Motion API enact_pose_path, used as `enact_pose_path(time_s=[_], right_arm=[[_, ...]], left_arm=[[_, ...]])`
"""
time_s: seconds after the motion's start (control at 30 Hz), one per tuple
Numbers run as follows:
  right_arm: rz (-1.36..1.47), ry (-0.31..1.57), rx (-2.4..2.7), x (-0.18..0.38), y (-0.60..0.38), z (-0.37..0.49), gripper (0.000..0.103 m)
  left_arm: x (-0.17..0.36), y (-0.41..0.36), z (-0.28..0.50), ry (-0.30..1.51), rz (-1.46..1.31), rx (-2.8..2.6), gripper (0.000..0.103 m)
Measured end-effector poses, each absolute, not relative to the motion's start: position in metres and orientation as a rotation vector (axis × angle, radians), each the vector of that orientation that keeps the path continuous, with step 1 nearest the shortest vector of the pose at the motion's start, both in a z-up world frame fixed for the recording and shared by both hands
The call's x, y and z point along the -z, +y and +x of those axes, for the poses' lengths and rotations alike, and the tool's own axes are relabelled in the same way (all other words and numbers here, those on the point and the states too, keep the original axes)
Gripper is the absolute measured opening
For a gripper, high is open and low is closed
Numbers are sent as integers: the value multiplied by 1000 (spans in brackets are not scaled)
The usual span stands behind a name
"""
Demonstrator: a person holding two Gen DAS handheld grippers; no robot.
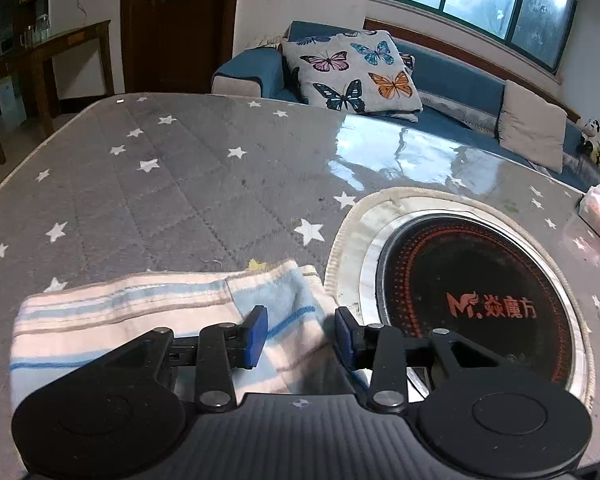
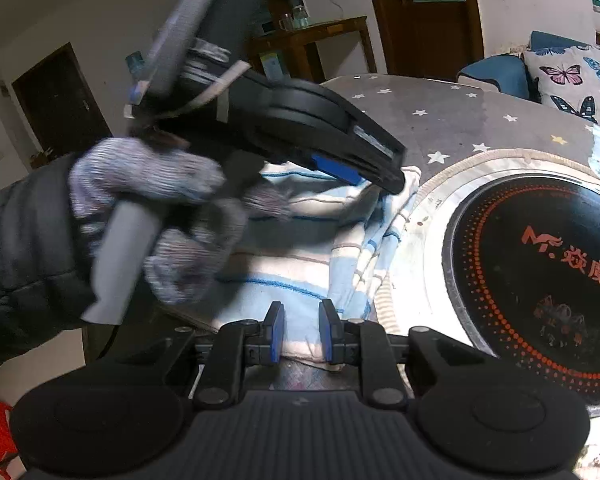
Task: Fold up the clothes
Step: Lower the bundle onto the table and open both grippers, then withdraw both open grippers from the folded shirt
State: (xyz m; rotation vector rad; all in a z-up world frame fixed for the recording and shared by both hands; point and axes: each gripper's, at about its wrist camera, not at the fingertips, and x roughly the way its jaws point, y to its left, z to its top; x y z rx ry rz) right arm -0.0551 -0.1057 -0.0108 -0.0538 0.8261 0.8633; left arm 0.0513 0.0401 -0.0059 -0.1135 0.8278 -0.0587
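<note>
Hovering partly open over the striped cloth (image 1: 156,320), the left gripper (image 1: 302,336) has fabric between its pads (image 1: 256,334) without visibly pinching it. The right gripper (image 2: 300,334) stands narrower at the cloth's near hem, its hold unclear. That cloth lies folded on the star-print table cover (image 1: 140,184), just beside the round hob (image 1: 472,304). A shallow bite may catch only the top layer, so the fold could slide apart or drag onto the hob.

Two wrist fisheyes look steeply down, close over the table (image 1: 148,184); both share the striped cloth (image 1: 112,320) and round cooktop (image 2: 540,272) at right.
</note>
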Motion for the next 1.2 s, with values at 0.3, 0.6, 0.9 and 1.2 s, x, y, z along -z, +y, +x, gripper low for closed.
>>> enact_pose_path(time_s=[0.3,0.6,0.9,1.2], right_arm=[[-43,812,-872,5,-108,-61,35],[-87,768,-844,-3,-107,-81,53],[-103,754,-787,1,-111,-90,69],[-123,734,-740,2,-115,-101,86]], left_arm=[[-7,44,27,790,-89,28,61],[-21,61,-23,746,-84,-41,84],[-22,68,-67,731,-80,-98,97],[-20,69,-104,721,-87,-137,103]])
